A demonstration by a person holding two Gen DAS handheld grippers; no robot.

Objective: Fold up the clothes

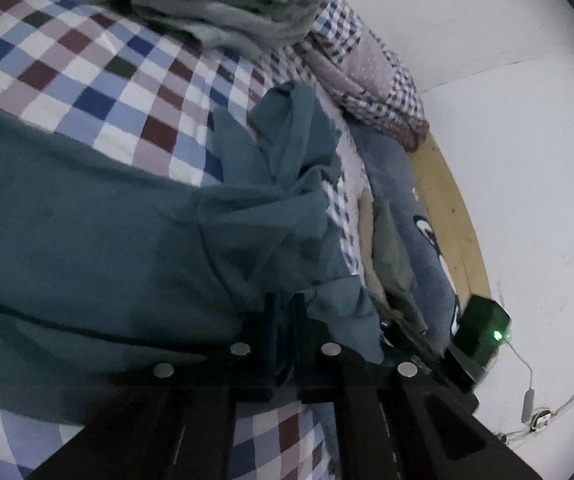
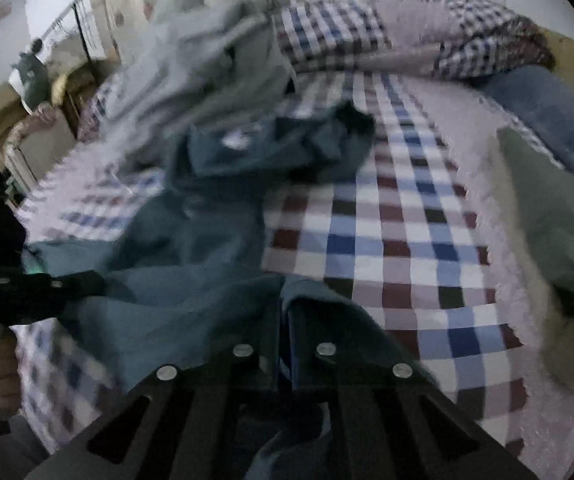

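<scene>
Left wrist view: teal garment (image 1: 87,240) is pinched at its edge by left claw (image 1: 285,308), spreading lower left; right claw (image 2: 285,320) likewise clamped on it, checked bed (image 2: 387,240) beneath.

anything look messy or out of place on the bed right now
Nothing is damaged or spilled. The teal garment is bunched and twisted, its far end in a crumpled heap, while both the left gripper and right gripper pinch its near edge. A pale grey-green garment also lies unfolded behind it.
</scene>
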